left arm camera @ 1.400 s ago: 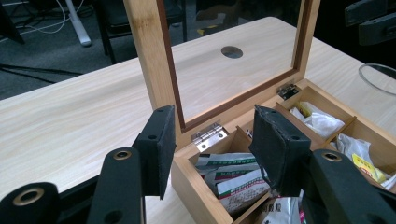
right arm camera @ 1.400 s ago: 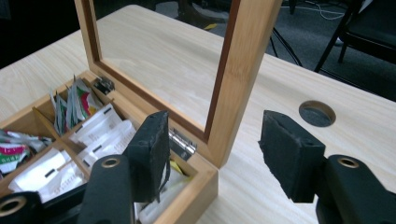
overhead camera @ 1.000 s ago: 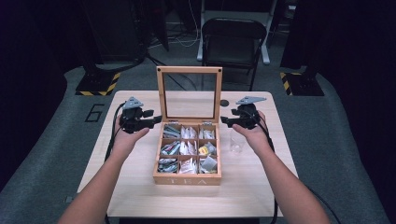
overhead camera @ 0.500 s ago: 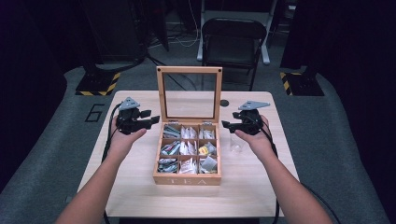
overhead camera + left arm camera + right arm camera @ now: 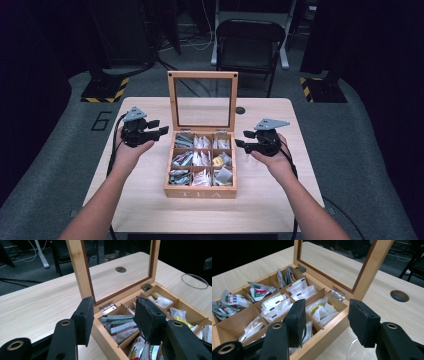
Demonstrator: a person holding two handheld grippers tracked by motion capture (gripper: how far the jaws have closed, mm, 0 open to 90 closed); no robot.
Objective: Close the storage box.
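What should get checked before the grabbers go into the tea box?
1. Glass lid standing fully open: ok.
2. Tea box flat on the table: ok.
3. Left gripper empty, jaws apart: ok.
4. Right gripper empty; its jaws have just been closing with nothing between them: ok.
5. Tea bags reachable in the compartments: ok.
6. Which bag to take first: cannot tell.

- The right tool (image 5: 325, 323) hangs over the near wall of the tea box (image 5: 329, 333), jaws apart, just closing, nothing between them.
- Tea bags (image 5: 274, 306) fill compartments.
- The glass lid (image 5: 367, 270) stands upright on the desk (image 5: 402, 315).
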